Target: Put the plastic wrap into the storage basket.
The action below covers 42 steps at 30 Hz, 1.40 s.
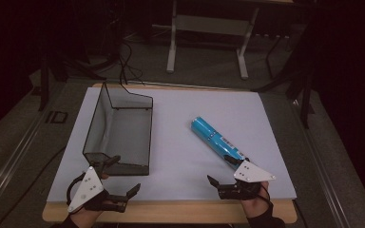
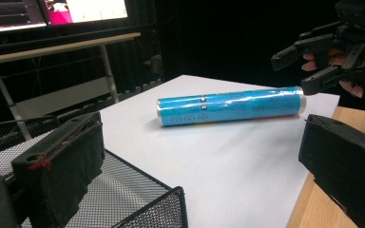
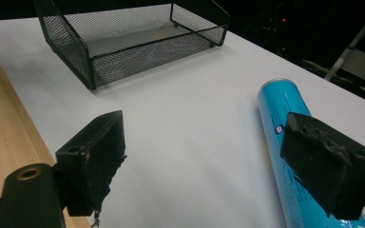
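Blue cylindrical foil-wrapped tube (image 1: 217, 138) lies flat on the white worktop (image 1: 180, 156), right of the black wire-mesh tray (image 1: 119, 130). Right tongs (image 1: 225, 174) stand released beside its near end; left tongs (image 1: 123, 176) stand released near the tray.

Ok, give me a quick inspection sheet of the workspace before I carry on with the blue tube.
Surface: white sheet on a wooden table.
Job's things: blue tube lying flat on the sheet, right of the black mesh tray; tray holds nothing that I can see.
Clutter: nothing seen.
Grippers: right gripper open at the tube's near end, one jaw by the tube, not clamping; left gripper open at the tray's near corner, one jaw over the rim.
Cables: black cables on the floor beyond the table.
Surroundings: dark room, white desk frame behind, lit screens in the left gripper view.
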Tool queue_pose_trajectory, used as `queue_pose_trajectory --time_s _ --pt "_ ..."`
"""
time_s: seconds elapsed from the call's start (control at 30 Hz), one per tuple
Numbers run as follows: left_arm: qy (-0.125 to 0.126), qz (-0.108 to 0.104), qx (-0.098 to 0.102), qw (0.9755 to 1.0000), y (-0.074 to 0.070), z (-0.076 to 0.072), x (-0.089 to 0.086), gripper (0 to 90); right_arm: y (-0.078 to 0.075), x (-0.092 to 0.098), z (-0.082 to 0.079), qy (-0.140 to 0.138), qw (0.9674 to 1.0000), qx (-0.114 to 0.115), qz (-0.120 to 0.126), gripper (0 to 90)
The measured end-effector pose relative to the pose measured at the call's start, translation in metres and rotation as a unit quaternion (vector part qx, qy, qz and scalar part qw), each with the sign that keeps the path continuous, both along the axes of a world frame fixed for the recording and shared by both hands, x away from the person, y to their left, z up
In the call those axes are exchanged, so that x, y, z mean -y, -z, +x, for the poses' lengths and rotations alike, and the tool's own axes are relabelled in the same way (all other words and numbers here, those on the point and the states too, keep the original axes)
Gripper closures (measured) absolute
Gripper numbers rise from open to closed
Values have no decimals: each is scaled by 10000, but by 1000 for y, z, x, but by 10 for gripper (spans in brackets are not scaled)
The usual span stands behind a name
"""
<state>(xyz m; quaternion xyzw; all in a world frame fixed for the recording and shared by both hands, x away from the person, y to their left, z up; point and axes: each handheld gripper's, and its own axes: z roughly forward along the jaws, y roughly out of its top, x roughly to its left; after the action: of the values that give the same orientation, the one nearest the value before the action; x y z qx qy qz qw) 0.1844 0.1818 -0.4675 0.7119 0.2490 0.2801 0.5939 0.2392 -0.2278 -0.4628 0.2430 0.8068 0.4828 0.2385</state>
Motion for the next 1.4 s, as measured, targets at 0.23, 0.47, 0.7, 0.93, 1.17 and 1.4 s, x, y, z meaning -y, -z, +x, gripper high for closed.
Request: queue_pose_trajectory --time_s 0.23,0.47,0.7,0.93,1.17,1.4 --pt "101 5 59 9999 -1 -1 1 20 1 -4 0 -137 9998 -35 -151 150" --pt "115 -26 145 9998 -1 -3 0 20 -1 -8 0 -278 9995 -116 -125 136" --pt "220 -29 159 9996 -1 -2 1 20 -7 -15 -6 -570 9983 -36 -88 115" --pt "296 -105 182 9993 -1 -2 0 20 -20 -24 -6 -557 9982 186 -96 113" --pt "294 -197 209 9992 -2 -2 -2 20 -37 -25 6 -682 9976 84 -79 99" --pt "326 -164 224 9991 -1 -2 -1 20 -55 -20 21 -480 9987 184 75 98"
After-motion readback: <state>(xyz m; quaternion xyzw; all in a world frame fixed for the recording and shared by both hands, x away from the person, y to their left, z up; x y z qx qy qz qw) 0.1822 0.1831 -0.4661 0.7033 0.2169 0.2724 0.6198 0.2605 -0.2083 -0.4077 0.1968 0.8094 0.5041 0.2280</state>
